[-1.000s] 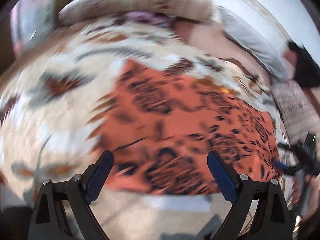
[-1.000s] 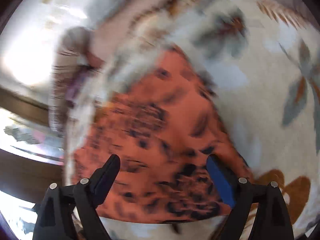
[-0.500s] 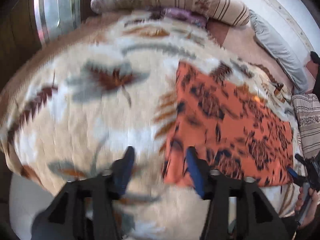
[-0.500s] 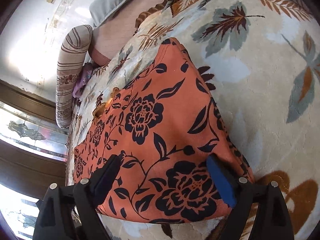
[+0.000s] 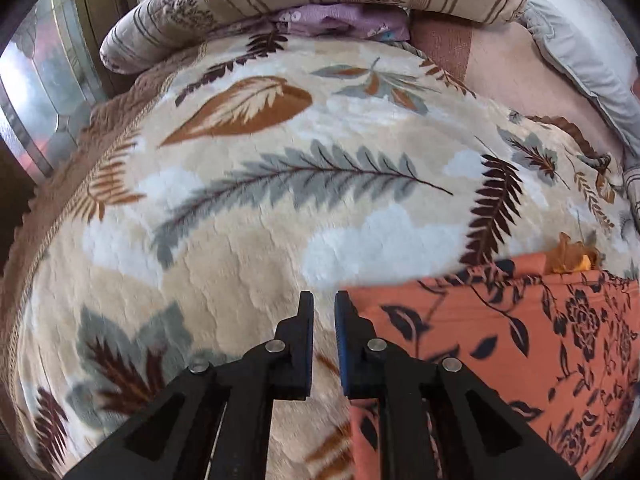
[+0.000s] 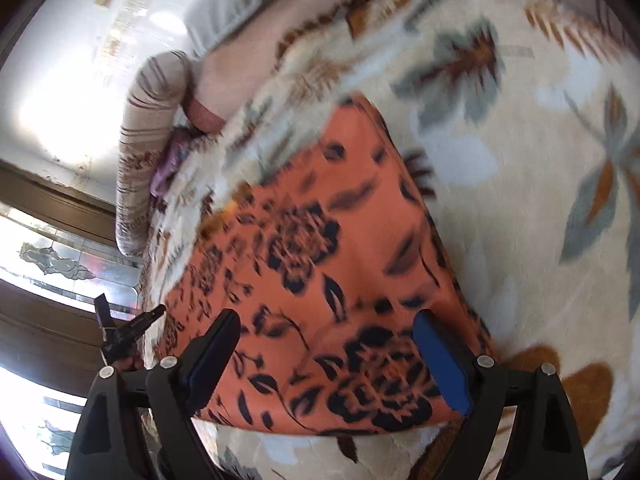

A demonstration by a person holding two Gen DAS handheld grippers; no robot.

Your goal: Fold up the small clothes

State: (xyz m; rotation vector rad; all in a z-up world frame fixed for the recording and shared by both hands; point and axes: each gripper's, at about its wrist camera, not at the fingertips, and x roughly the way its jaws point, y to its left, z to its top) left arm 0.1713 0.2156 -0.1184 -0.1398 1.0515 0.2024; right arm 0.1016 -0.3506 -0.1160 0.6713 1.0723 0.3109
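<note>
Currently the left gripper sits over the leaf-print blanket just left of the orange floral garment, its fingers having just closed until nearly pressed together, with no cloth seen between them. Rightward, the right gripper hovers over the garment's near edge, fingers spread wide, pinching nothing. Judgement: to fold cleanly, each gripper should pinch a near corner and lift evenly; no containers in view.

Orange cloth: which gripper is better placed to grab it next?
Right, probably. The right gripper is open over the cloth. The left gripper is shut, empty, beside the cloth's edge over the blanket.
</note>
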